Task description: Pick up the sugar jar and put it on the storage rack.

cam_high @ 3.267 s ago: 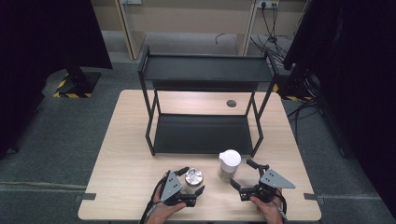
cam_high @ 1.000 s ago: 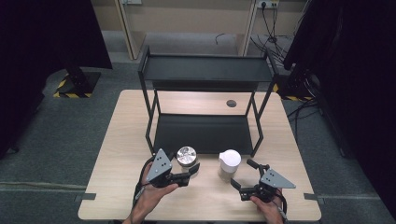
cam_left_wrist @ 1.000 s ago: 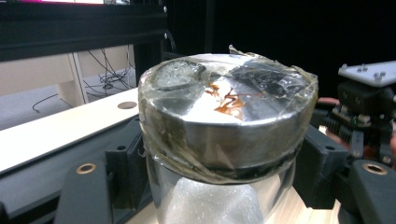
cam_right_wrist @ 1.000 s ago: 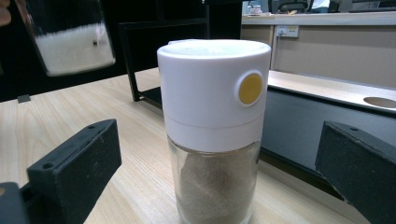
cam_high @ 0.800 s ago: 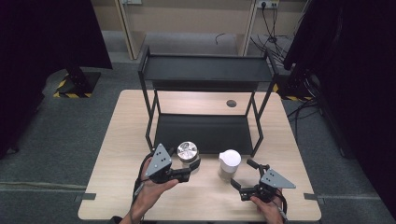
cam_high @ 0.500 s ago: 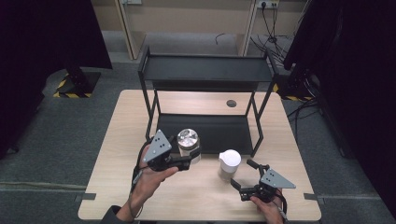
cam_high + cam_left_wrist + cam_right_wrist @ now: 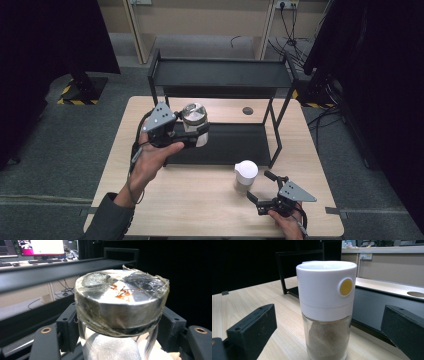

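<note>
My left gripper (image 7: 192,134), upper left of centre in the high view, has its jaws clamped on the metal-lidded jar (image 7: 194,120), held above the black rack (image 7: 220,80). My right gripper (image 7: 264,192), lower right on the bench (image 7: 200,200), sits with jaws spread beside the white-capped shaker (image 7: 246,176).

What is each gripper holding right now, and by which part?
The left gripper clamps the metal-lidded jar by its glass body just below the lid. The right gripper holds nothing.

Left gripper (image 7: 197,131) is raised on an extended forearm with jaws clamped, while right gripper (image 7: 259,189) rests low, jaws spread wide.
</note>
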`<state>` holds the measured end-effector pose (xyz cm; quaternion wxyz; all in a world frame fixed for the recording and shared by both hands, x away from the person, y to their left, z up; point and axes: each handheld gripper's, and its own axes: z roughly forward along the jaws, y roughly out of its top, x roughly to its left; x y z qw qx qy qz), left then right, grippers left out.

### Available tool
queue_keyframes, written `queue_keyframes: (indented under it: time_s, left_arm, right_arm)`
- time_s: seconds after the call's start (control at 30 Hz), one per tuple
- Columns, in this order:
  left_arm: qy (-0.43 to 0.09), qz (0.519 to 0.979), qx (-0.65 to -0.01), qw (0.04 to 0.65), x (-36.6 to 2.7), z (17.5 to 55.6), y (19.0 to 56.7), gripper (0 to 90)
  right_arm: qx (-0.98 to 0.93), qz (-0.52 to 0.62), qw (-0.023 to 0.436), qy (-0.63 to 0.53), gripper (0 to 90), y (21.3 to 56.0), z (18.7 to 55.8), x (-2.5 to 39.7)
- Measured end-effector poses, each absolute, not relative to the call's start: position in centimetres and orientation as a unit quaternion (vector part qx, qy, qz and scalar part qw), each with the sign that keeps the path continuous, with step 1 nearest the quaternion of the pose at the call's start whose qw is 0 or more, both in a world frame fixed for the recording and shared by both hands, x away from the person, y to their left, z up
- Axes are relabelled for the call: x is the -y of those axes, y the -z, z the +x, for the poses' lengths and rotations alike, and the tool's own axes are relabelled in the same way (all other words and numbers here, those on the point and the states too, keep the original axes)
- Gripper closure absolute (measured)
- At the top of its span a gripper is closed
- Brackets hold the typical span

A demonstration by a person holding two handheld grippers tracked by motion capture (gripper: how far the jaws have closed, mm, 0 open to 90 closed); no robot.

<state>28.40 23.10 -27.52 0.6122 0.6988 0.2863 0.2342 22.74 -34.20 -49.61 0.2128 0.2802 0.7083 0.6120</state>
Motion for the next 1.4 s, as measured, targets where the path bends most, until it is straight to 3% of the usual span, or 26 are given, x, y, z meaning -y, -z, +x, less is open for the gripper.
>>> queue_keyframes:
  time_s: [0.8,1.4]
  left_arm:
    - [-0.276,0.689,-0.326,0.585,-21.5,31.9,18.7,31.1]
    - [-0.315,0.67,-0.367,0.564,-17.5,35.9,17.8,31.1]
  right_arm:
    - [-0.709,0.278,0.212,-0.612,0.7,49.6,22.7,34.2]
    - [-0.708,0.278,0.21,-0.614,0.7,49.6,22.7,34.4]
